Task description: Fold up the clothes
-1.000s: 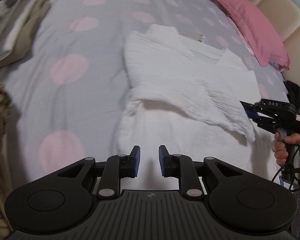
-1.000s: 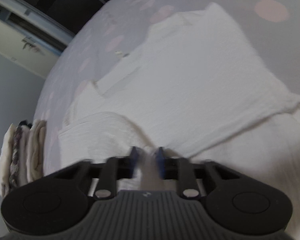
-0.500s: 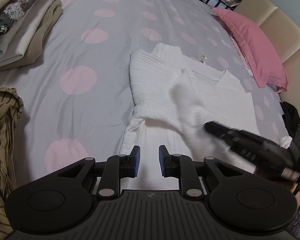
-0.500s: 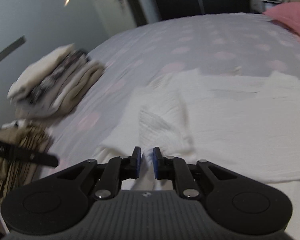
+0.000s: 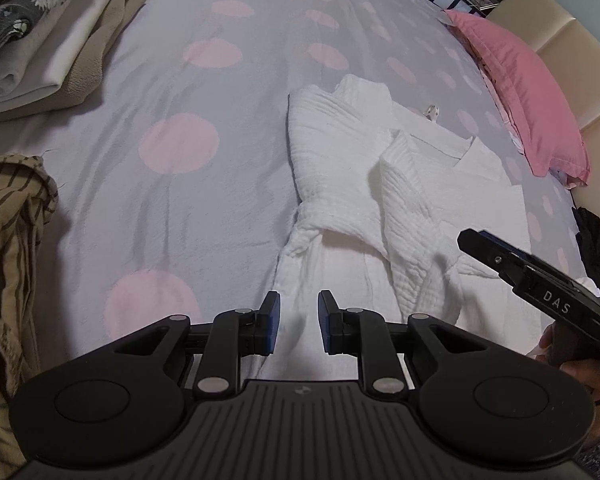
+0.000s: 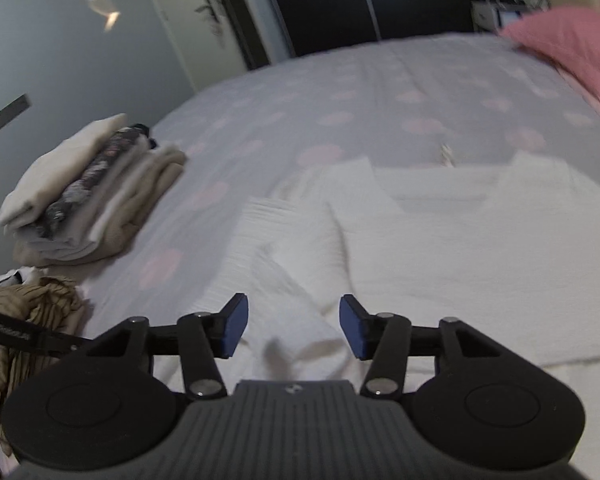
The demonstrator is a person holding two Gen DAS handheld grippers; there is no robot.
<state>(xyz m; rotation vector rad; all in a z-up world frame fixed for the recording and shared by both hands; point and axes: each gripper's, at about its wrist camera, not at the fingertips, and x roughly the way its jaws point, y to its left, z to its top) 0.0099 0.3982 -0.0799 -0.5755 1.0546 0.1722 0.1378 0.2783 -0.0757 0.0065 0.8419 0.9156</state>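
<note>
A white textured garment (image 5: 400, 200) lies spread on the dotted grey bedspread (image 5: 172, 184), with both sleeves folded in over its body. It also shows in the right wrist view (image 6: 440, 240). My left gripper (image 5: 299, 322) is open and empty, hovering over the garment's lower left edge. My right gripper (image 6: 292, 332) is open and empty just above a folded sleeve; it also shows in the left wrist view (image 5: 500, 256) at the right.
A stack of folded clothes (image 5: 40, 36) sits at the far left, also in the right wrist view (image 6: 88, 196). A brown striped garment (image 5: 8, 264) lies crumpled at the left edge. A pink pillow (image 5: 520, 92) rests by the headboard at right.
My right gripper carried the sleeve across over the garment, then opened and let it go. My left gripper stayed open, nearly still.
</note>
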